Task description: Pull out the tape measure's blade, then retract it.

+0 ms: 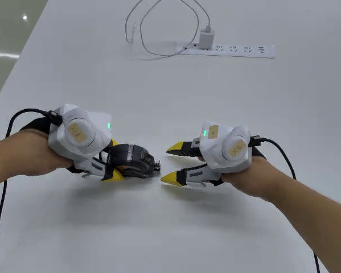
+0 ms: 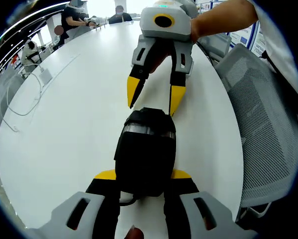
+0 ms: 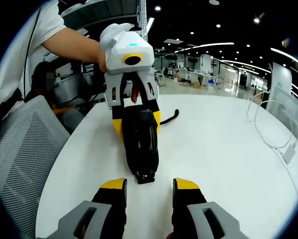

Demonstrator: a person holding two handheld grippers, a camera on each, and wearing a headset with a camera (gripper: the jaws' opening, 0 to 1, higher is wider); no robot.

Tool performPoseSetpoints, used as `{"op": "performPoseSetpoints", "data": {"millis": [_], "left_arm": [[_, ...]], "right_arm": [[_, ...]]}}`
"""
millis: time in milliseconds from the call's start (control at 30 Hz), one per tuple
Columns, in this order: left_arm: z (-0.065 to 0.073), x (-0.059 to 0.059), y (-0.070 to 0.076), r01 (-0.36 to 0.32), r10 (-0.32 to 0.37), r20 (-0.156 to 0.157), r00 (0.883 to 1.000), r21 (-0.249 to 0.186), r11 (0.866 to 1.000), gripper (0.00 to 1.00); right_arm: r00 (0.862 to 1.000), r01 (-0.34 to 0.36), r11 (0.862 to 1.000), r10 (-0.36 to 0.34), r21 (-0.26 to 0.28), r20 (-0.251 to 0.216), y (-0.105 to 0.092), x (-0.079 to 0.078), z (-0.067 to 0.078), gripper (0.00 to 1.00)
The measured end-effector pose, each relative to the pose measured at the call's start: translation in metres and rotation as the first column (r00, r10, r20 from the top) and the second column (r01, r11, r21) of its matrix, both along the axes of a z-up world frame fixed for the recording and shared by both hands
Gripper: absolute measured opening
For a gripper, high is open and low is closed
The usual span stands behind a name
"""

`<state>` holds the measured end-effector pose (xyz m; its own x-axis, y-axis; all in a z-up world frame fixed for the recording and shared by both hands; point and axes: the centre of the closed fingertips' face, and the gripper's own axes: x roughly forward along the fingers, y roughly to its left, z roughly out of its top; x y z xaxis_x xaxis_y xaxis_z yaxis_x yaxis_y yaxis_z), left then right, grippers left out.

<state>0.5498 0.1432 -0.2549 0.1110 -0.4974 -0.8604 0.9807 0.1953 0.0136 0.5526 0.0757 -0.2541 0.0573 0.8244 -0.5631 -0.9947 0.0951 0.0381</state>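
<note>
Tape measure (image 1: 133,161): case was black, with a smoky grey band across the top
Left gripper (image 1: 115,159), at the tape measure: shell was white, jaws black with yellow tips, one tan round patch, a green light
Right gripper (image 1: 171,164), facing the tape measure: same white, black and yellow, with tan patches
Table (image 1: 244,96) under the tape measure: plain white, unpatterned
Power strip (image 1: 233,50) and cable (image 1: 137,34), far beyond the tape measure: both were white
Chair (image 2: 268,114), beside the tape measure: grey mesh weave

White left gripper (image 1: 115,159), right gripper (image 1: 170,164); yellow tips (image 1: 173,149), blk cables (image 1: 272,144).
</note>
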Motion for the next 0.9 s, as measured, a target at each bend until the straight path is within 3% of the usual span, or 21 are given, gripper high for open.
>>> {"op": "performPoseSetpoints", "data": {"millis": [900], "left_arm": [[-0.001, 0.002, 0.001, 0.003, -0.003, -0.001, 1.000, -0.003, 1.000, 0.29]], "right_arm": [[0.997, -0.069, 0.998, 0.069, 0.011, 0.018, 0.013, -0.005, -0.008, 0.14]]}}
